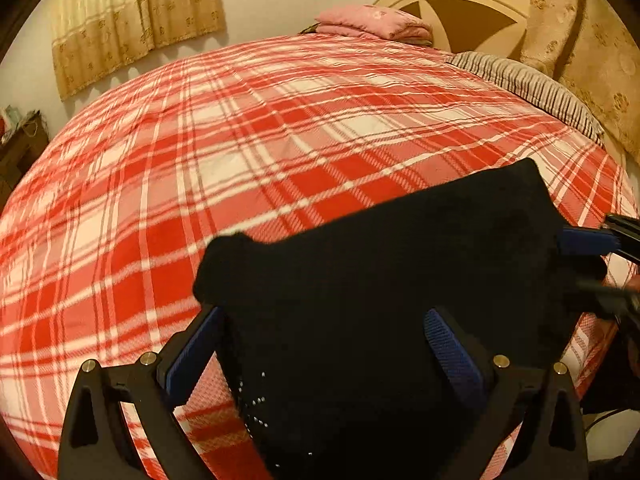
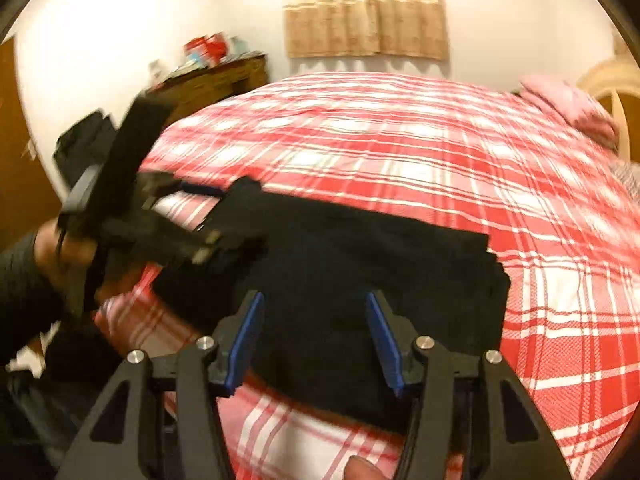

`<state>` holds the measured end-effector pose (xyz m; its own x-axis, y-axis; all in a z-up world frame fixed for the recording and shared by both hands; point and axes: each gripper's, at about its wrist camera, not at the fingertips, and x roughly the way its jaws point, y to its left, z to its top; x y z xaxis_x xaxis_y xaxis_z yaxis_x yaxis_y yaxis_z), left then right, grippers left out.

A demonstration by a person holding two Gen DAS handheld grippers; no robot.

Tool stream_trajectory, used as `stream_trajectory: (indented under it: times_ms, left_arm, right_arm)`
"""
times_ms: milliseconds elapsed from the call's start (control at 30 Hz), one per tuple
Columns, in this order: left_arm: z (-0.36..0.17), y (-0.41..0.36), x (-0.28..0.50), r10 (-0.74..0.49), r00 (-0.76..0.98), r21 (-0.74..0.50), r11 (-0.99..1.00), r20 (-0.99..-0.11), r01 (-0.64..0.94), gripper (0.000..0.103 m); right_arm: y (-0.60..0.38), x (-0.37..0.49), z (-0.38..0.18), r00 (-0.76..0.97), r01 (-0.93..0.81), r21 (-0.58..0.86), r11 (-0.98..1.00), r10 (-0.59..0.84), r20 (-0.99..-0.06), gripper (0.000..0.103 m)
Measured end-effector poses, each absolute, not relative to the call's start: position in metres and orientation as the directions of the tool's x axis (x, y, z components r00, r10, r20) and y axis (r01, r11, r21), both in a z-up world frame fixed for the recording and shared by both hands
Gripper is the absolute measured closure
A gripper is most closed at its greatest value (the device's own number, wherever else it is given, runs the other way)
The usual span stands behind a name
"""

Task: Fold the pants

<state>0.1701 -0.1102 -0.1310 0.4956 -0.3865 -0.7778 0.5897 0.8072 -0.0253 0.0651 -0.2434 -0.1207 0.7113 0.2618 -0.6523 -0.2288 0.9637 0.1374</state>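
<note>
The black pants [image 1: 384, 280] lie folded into a compact dark block on the red-and-white plaid bedspread [image 1: 240, 140], near the bed's front edge. The left hand-held gripper [image 1: 324, 348] hangs over them with its jaws spread wide, the cloth below and between the blue pads [image 1: 452, 352] but not pinched. From the right wrist view, the right hand-held gripper [image 2: 316, 336] is likewise over the pants with its jaws parted and nothing clamped.

The main risk, as I judge it, is disturbing a fold that already looks finished. Either pad could drag across the top layer on its way off and pull a corner open; the far left corner [image 1: 224, 248] already bulges a little and would be the first to flop back. The bundle also sits close to the edge of the bed, so a sideways nudge could slide part of it over.

As for the pants, they are soft, matte and very dark (few creases can be made out in this dim, warm light), with a scatter of small pale dots [image 1: 256, 404] near the left hand-held gripper. The outline is roughly rectangular, with slightly uneven edges.
</note>
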Motion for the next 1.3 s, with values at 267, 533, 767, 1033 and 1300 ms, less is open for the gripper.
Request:
stream_trajectory:
  times_ms: [267, 533, 767, 1033, 1300]
  left_arm:
    - [-0.136, -0.110, 0.168, -0.387, 0.508, -0.041, 0.823, -0.769, 0.566, 0.001]
    - [-0.130, -0.096, 0.159, -0.392, 0.508, -0.087, 0.848, -0.767, 0.523, 0.001]
    - [-0.126, -0.043, 0.144, -0.316, 0.620, -0.039, 0.908, -0.718, 0.418, 0.001]
    - [-0.147, -0.034, 0.151, -0.414, 0.558, -0.188, 0.889, -0.719, 0.417, 0.001]
    - [-0.145, -0.041, 0.159, -0.446, 0.547, -0.208, 0.873, -0.708, 0.441, 0.001]
  right_arm:
    - [-0.278, 0.081, -0.138, 0.681, -0.118, 0.235, 0.965, 0.250, -0.688, 0.049]
    - [-0.272, 0.081, -0.142, 0.691, -0.127, 0.179, 0.976, 0.217, -0.689, 0.049]
    - [-0.282, 0.072, -0.140, 0.714, -0.107, 0.190, 0.976, 0.208, -0.668, 0.049]
    - [-0.304, 0.063, -0.128, 0.759, 0.009, 0.184, 0.983, 0.113, -0.641, 0.019]
    - [-0.333, 0.075, -0.143, 0.716, 0.075, 0.294, 0.953, 0.153, -0.682, 0.023]
